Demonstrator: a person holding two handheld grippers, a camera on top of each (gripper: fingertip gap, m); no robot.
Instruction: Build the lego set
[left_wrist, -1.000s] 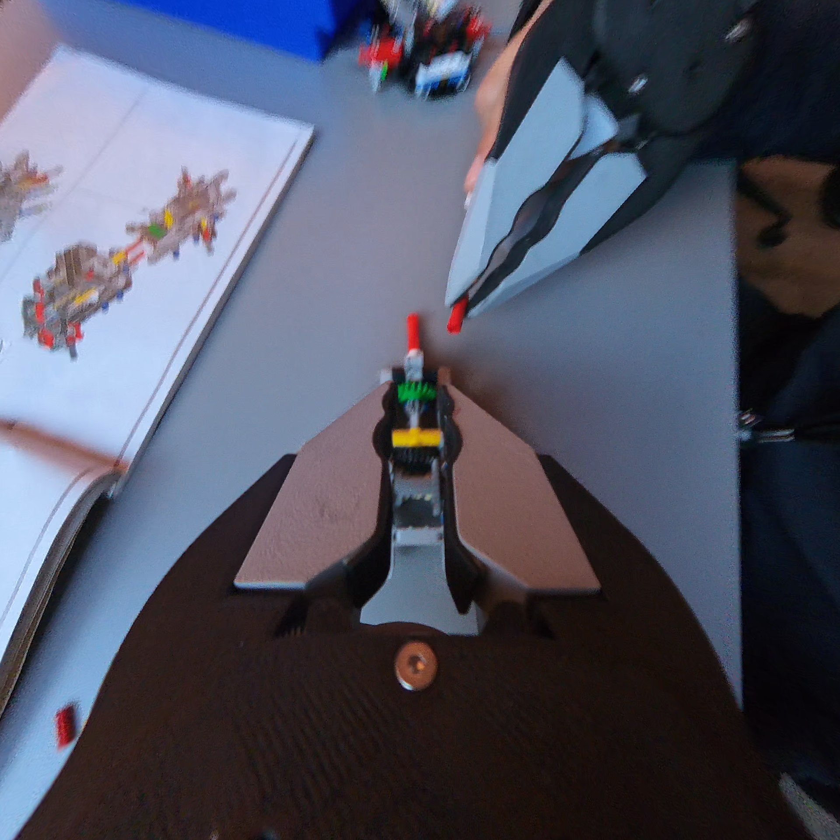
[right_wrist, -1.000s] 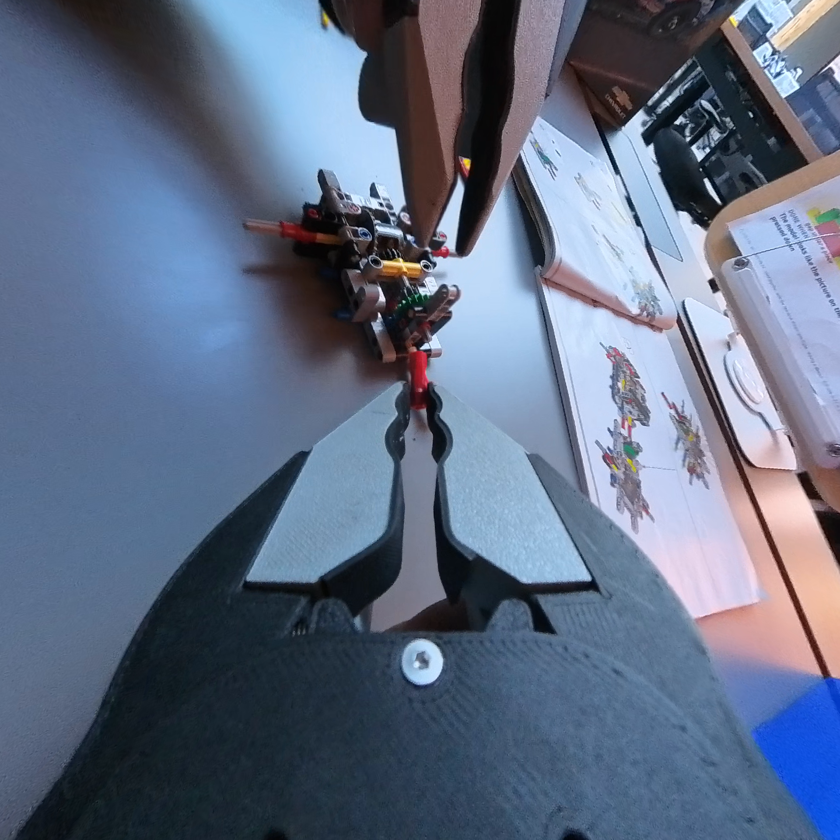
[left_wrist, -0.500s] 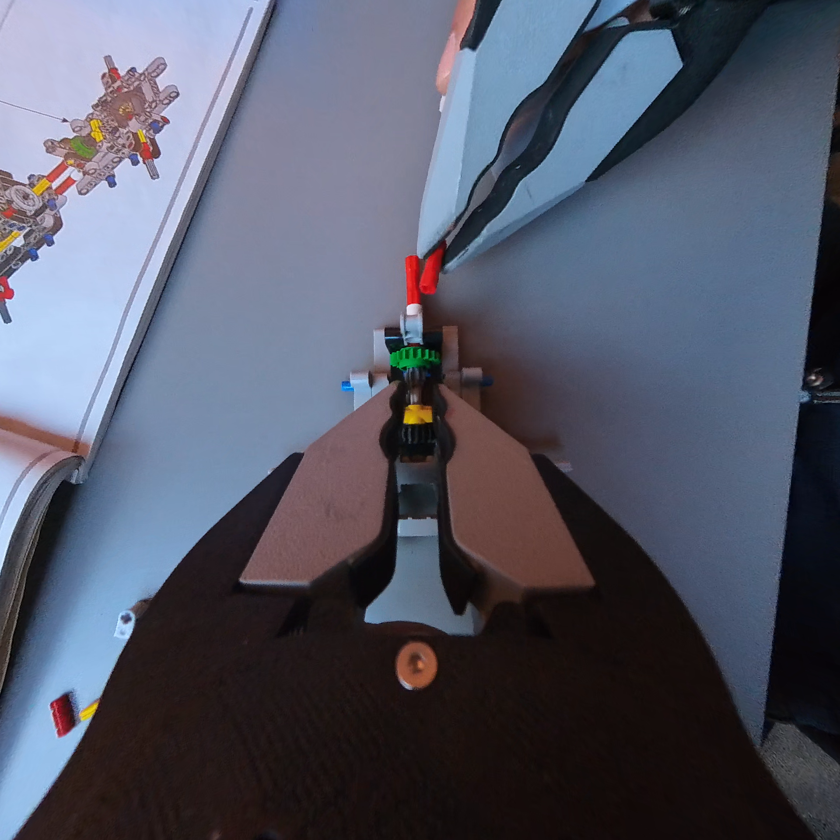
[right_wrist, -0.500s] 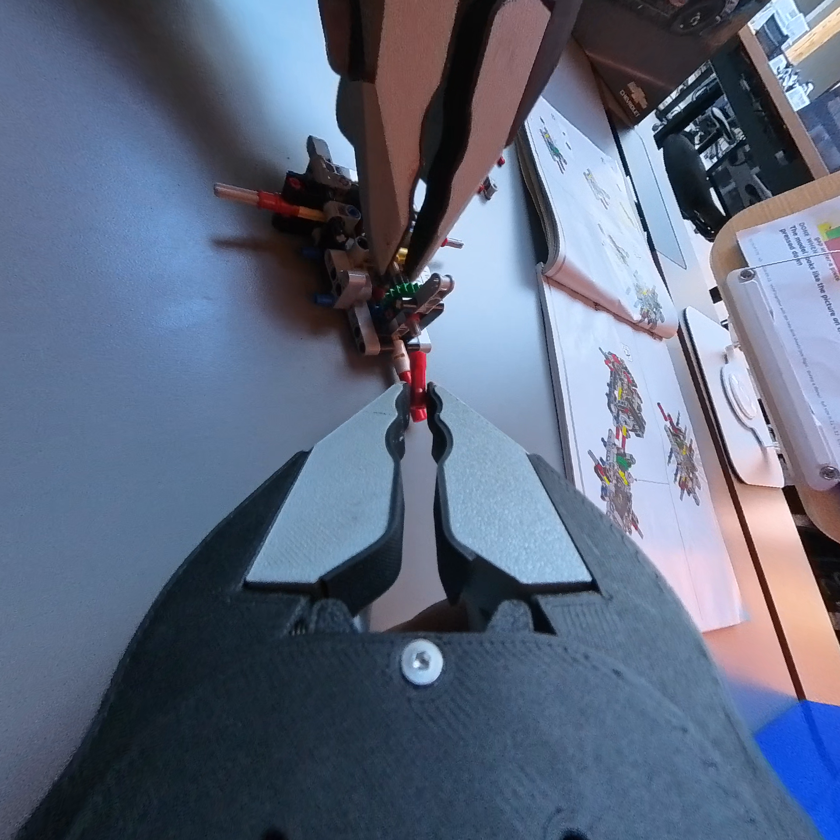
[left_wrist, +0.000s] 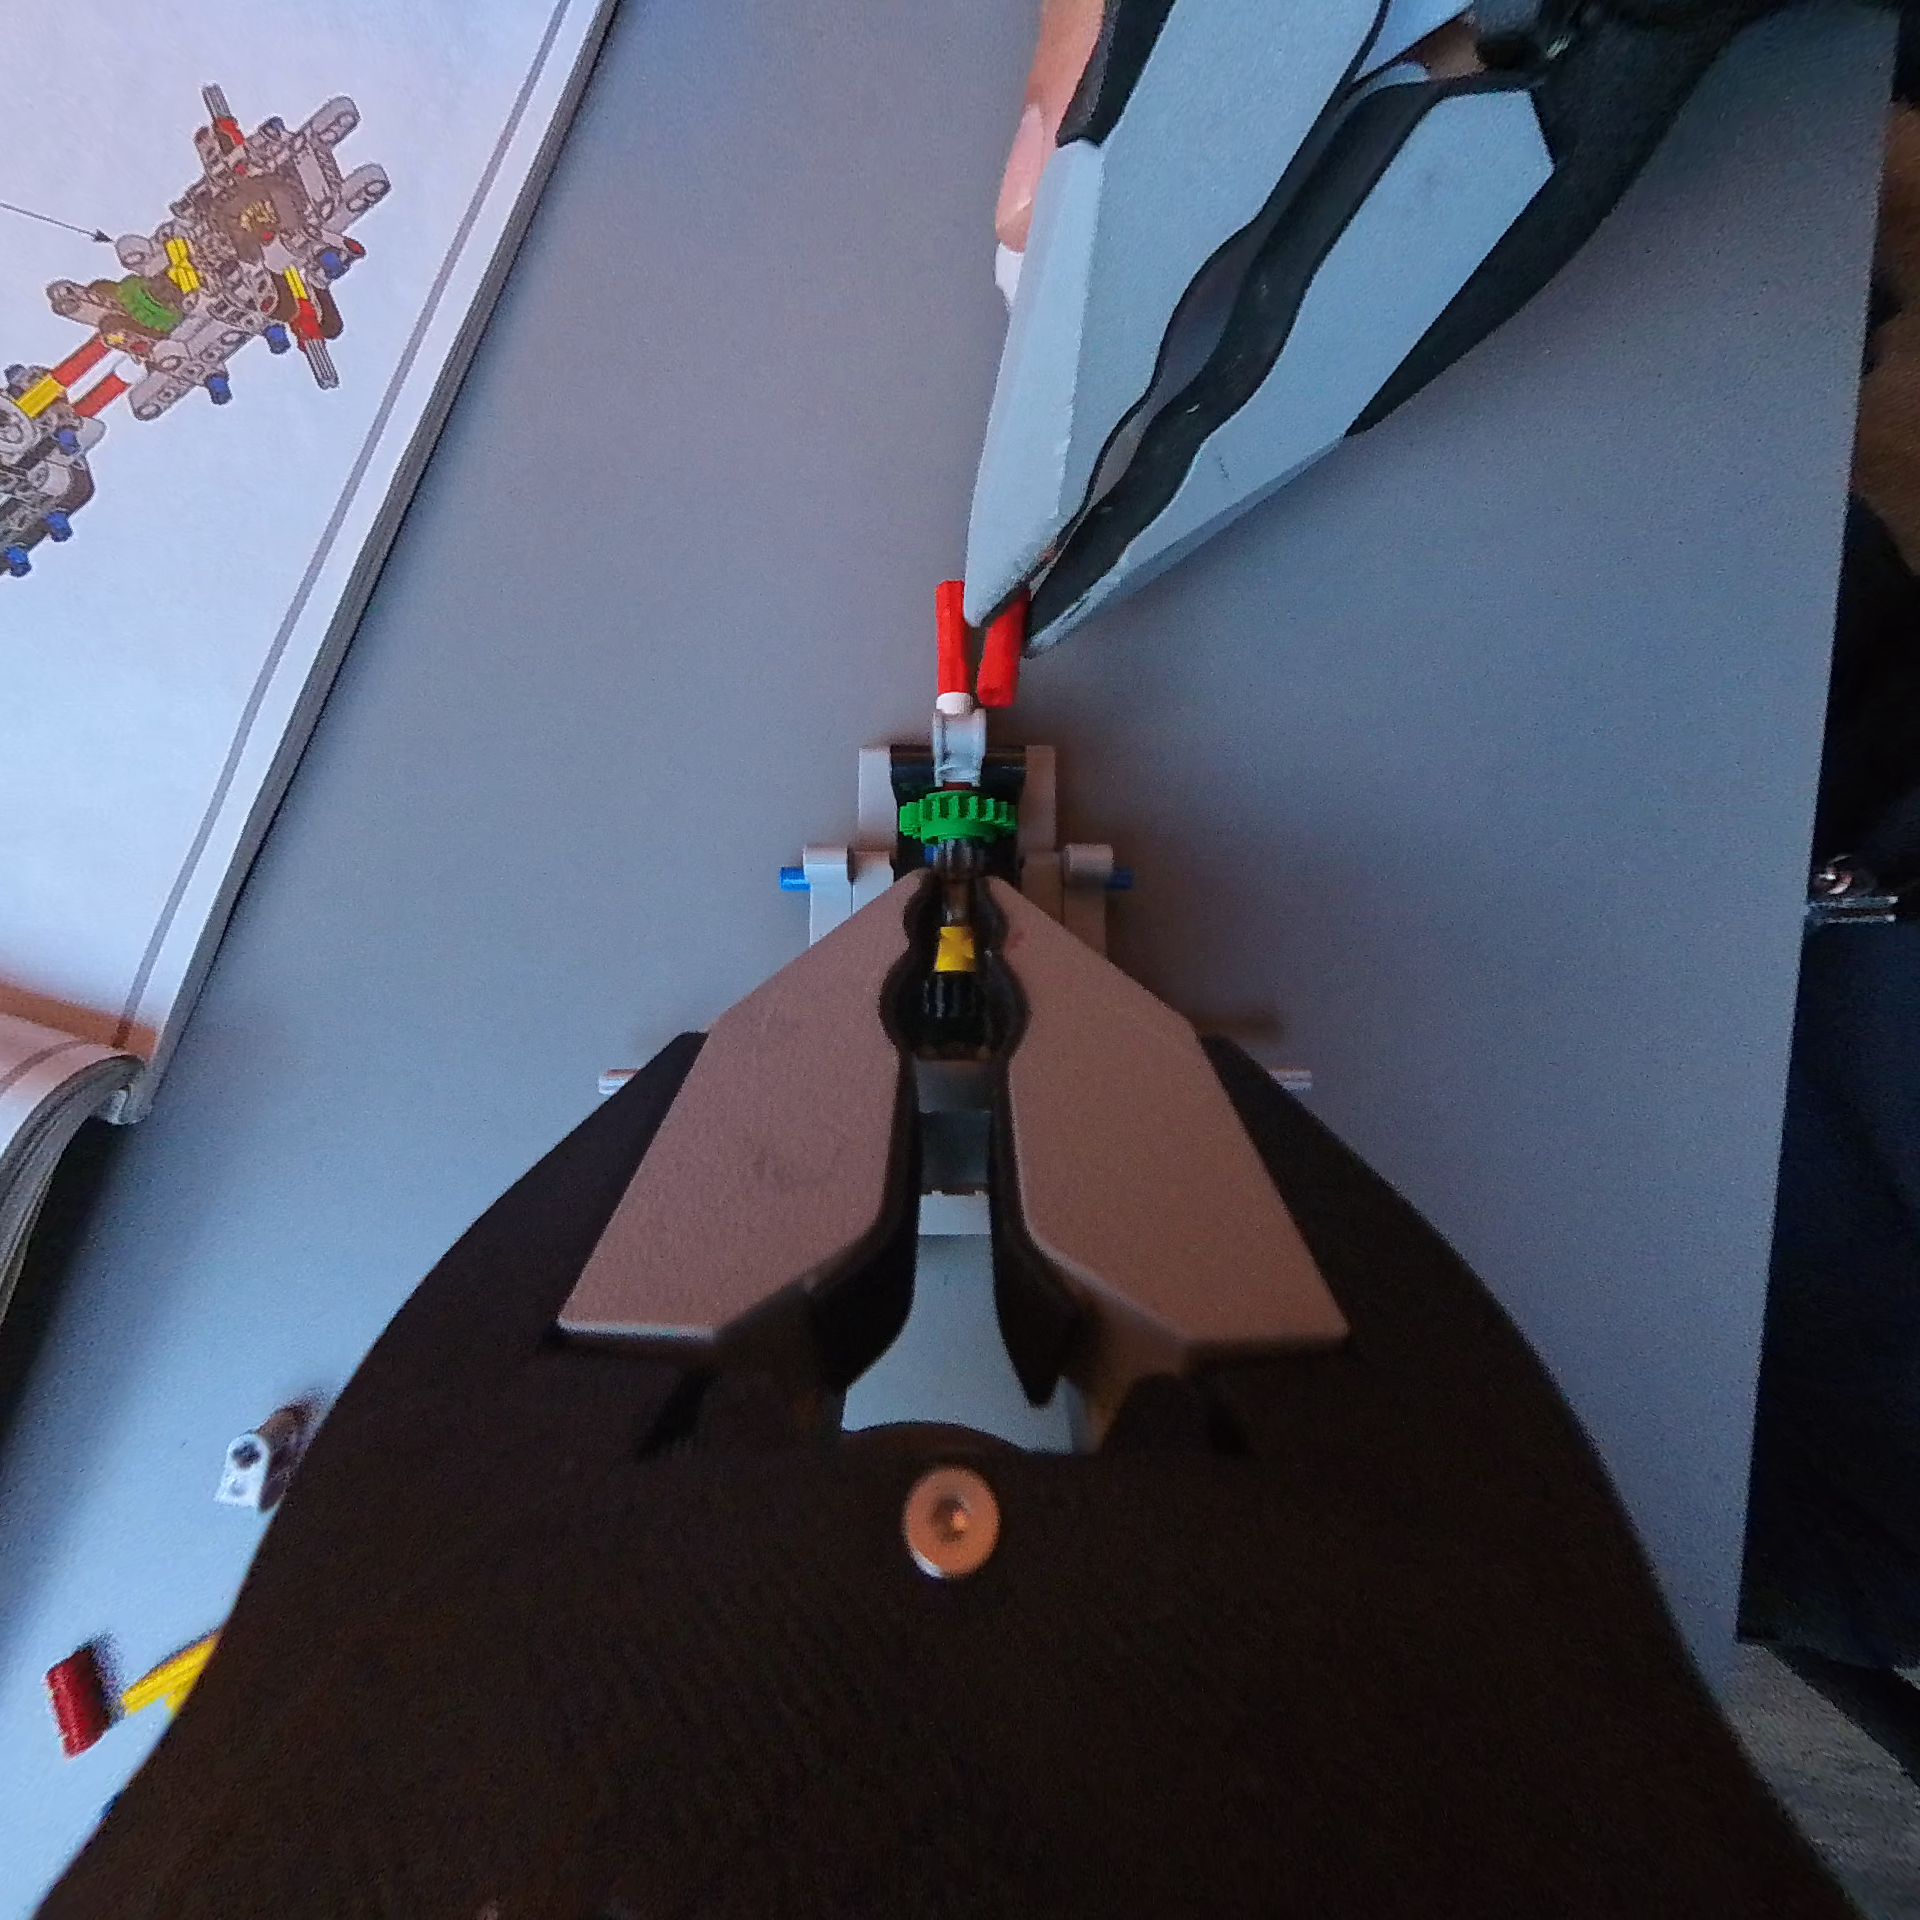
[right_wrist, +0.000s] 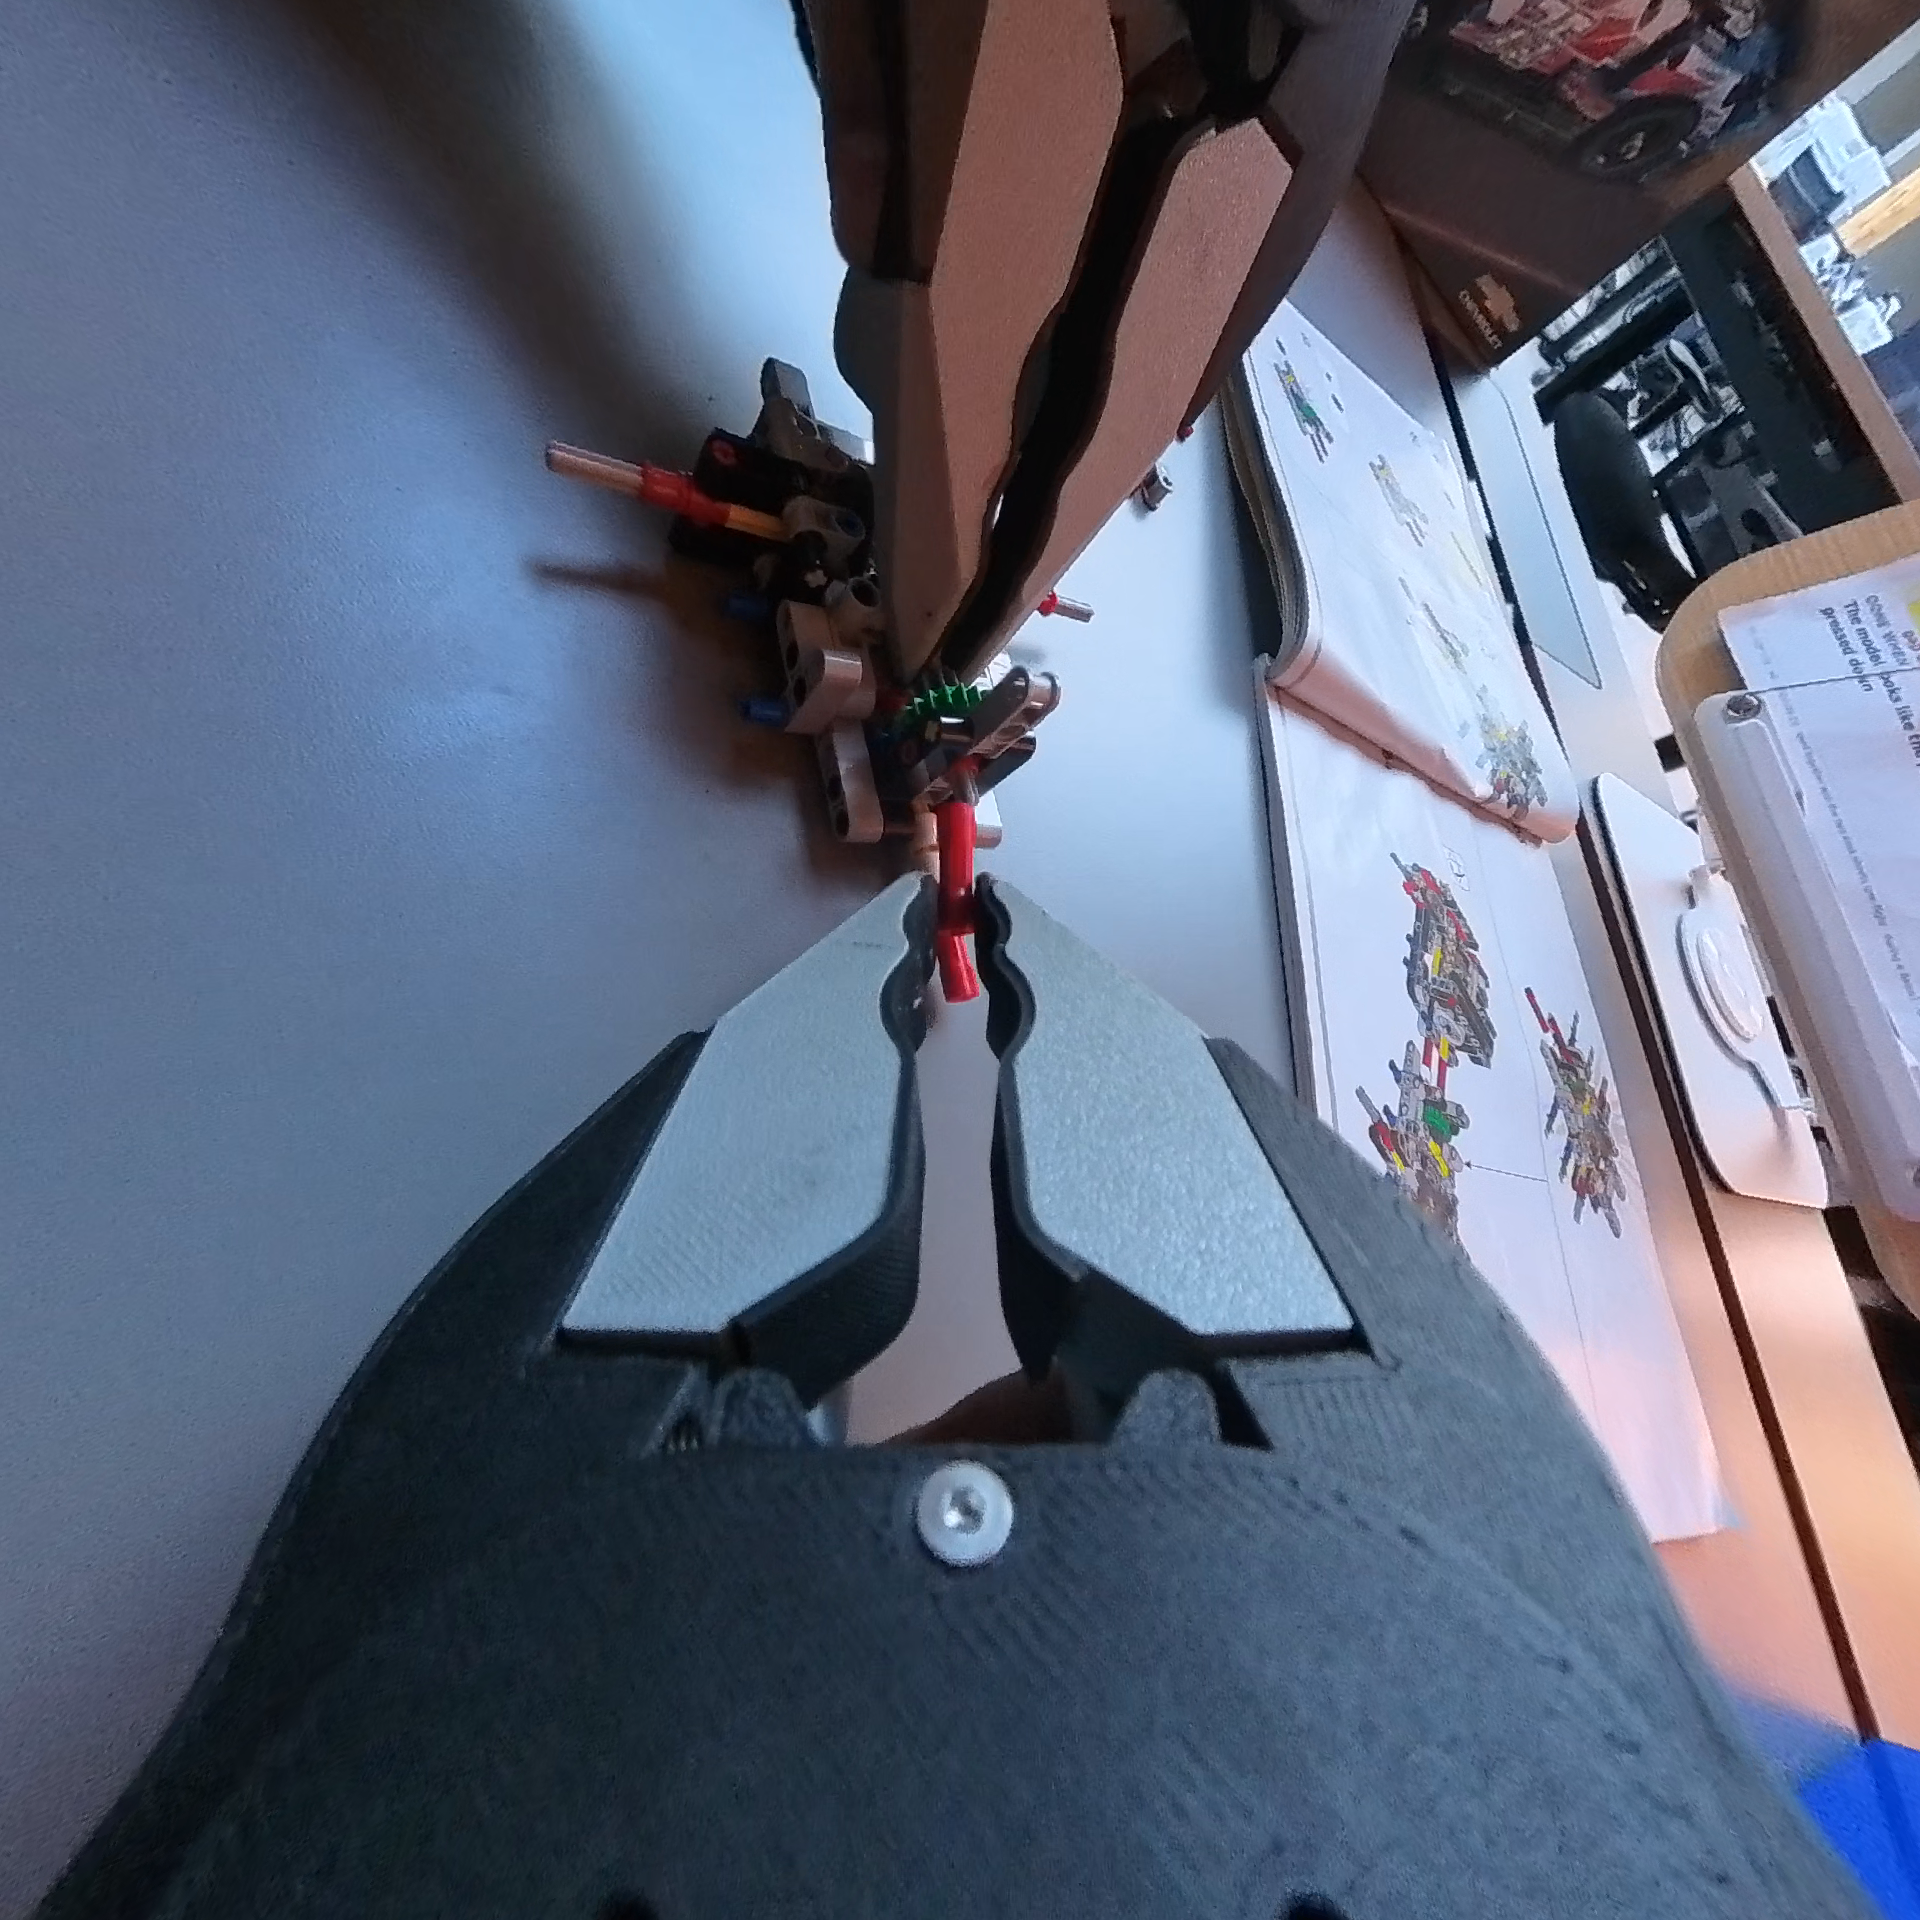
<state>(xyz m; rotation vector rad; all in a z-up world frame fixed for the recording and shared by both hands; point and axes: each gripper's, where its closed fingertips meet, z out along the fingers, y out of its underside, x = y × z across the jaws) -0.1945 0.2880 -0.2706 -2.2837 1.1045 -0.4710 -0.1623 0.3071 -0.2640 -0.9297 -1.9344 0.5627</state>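
We see grey table (left_wrist: 644, 665) carrying open instruction booklet (right_wrist: 1475, 1039) along one side. Brick assembly (right_wrist: 831, 717) with green gear (left_wrist: 956, 819) sits mid-table. Left tongs (left_wrist: 958, 883) closed on assembly's middle, over yellow piece. Right tongs (right_wrist: 954, 896) closed on small red pin (right_wrist: 956, 940), pin's tip just beside assembly's red axle (left_wrist: 950, 639). Loose red piece (left_wrist: 78, 1688) lies near table edge.

Office: desk (right_wrist: 312, 727) w/ booklet (right_wrist: 1455, 1039) (chairs (right_wrist: 1621, 488) behind).
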